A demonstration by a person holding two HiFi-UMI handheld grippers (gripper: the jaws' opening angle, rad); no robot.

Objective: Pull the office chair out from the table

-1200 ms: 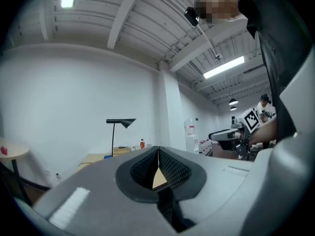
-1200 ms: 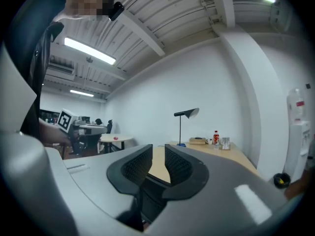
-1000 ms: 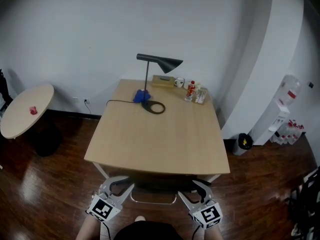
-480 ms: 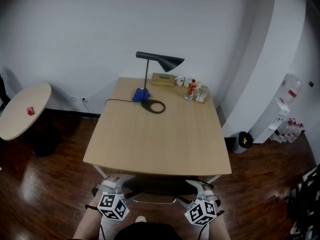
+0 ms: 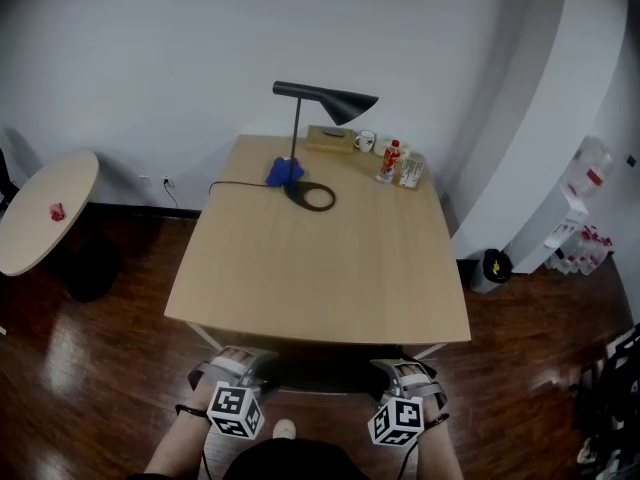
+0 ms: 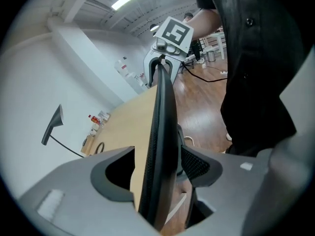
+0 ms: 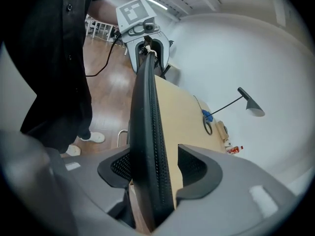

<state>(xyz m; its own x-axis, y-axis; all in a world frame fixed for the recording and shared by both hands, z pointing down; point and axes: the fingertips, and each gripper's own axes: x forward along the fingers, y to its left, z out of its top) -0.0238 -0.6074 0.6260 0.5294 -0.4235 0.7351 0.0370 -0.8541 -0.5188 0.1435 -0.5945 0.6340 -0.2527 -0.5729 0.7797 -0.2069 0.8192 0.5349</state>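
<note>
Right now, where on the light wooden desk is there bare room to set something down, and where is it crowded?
The light wooden desk is bare across its near half and middle, from the black desk lamp's ring base to the near edge. The far edge is crowded: blue object, flat box, white mug, red-labelled bottle.

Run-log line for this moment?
left gripper: just opened, astride backrest | right gripper: just closing, astride backrest | chair: under table
</note>
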